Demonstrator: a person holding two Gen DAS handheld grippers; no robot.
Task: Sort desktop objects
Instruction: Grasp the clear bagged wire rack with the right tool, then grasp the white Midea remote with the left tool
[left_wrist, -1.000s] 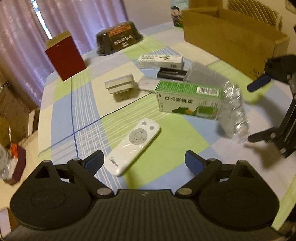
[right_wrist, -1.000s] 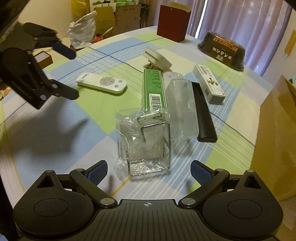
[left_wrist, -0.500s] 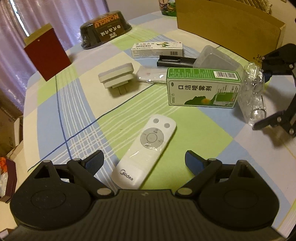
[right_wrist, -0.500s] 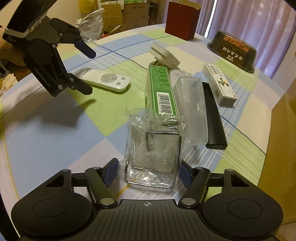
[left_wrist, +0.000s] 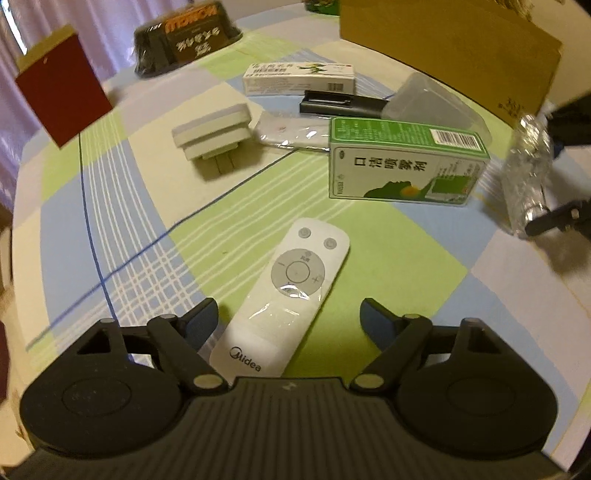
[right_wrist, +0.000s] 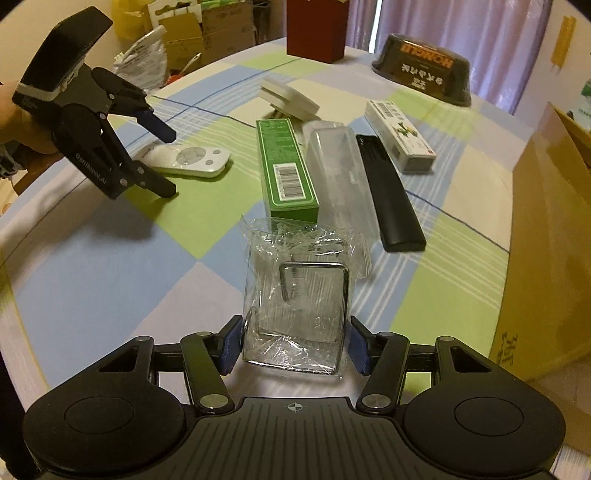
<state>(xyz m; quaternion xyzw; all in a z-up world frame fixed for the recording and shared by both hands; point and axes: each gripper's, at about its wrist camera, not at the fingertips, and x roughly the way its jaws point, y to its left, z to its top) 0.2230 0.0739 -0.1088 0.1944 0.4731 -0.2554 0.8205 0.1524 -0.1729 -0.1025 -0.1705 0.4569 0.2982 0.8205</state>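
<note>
Midea logo (left_wrist: 245, 361) left cam only, maybe

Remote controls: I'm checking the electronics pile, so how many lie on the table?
2. The white oval-ended remote lies between the open left tool's fingers; the long black remote lies between the clear plastic case and the white carton. Others may be hidden.

Near end of the white remote (left_wrist: 284, 299) hidden under the left tool, cardboard box (right_wrist: 550, 236) cut off by the right edge, small print on the green box (left_wrist: 402, 171) too blurry to read
</note>
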